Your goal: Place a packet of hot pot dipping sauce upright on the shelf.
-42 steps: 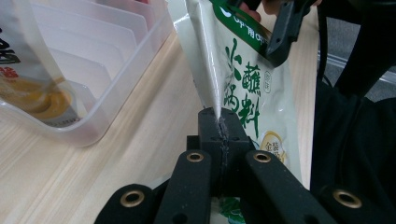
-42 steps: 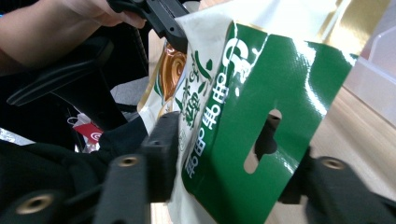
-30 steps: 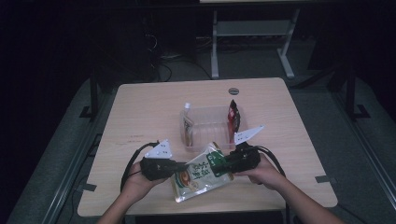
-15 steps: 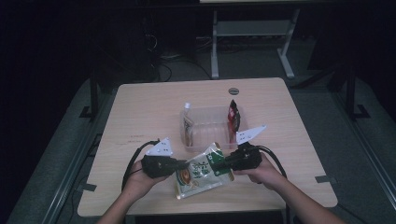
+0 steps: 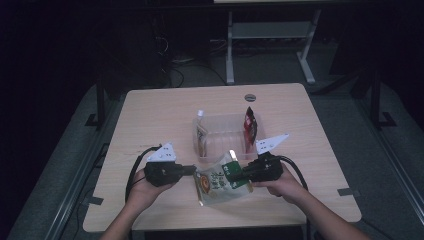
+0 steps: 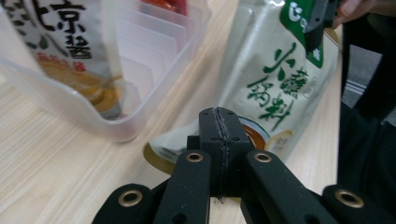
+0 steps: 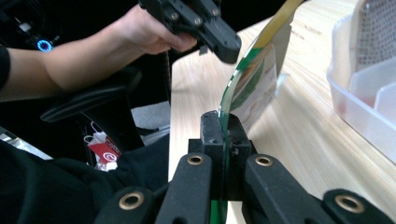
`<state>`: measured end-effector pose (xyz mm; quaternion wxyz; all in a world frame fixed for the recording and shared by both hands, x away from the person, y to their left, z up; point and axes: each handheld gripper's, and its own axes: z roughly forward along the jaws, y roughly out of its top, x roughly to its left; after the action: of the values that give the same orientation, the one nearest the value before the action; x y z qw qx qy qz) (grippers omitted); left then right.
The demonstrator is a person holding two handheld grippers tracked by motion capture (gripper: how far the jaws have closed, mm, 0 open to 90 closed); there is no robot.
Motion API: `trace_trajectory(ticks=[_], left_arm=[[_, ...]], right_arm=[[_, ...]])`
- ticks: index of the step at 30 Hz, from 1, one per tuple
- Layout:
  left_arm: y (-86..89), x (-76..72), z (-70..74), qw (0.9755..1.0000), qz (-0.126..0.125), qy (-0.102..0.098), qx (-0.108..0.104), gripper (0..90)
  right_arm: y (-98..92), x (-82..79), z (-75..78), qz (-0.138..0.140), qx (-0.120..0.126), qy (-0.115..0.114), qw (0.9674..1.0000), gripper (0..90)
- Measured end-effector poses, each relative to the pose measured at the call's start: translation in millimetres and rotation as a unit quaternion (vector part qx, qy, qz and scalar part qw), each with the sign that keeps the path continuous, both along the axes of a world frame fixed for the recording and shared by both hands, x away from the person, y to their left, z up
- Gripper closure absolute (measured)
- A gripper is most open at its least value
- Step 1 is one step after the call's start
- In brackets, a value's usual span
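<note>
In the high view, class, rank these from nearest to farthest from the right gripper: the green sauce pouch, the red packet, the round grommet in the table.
1. Green sauce pouch: clamped in the right gripper, beside it.
2. Red packet: upright at the clear bin's right end, beyond the gripper.
3. Round grommet: near the table's far edge.
</note>
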<state>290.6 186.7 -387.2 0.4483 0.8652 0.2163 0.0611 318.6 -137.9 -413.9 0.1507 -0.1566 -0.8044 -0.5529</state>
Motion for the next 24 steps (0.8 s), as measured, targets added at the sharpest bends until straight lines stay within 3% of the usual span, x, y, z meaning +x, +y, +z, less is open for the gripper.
trace_trajectory(ticks=[5,13,20,24], left_arm=[[-17.9,-0.5,-2.1,0.9998,-0.016,-0.005,0.011,89.6],[-43.0,1.7,-6.5,0.9991,-0.039,-0.001,0.017,89.6],[-42.0,2.4,-10.0,0.9988,-0.043,0.011,0.019,88.5],[-39.4,3.3,-13.5,0.9979,-0.053,0.023,0.029,78.4]], right_arm=[[2.6,-5.5,9.7,0.011,0.020,-0.006,0.9997,90.0],[4.3,-9.2,21.4,0.016,0.029,-0.023,0.9992,90.0],[-5.2,-7.9,31.9,0.000,0.043,-0.039,0.9983,90.0],[-12.5,-4.6,39.5,-0.012,0.047,-0.046,0.9978,90.0]])
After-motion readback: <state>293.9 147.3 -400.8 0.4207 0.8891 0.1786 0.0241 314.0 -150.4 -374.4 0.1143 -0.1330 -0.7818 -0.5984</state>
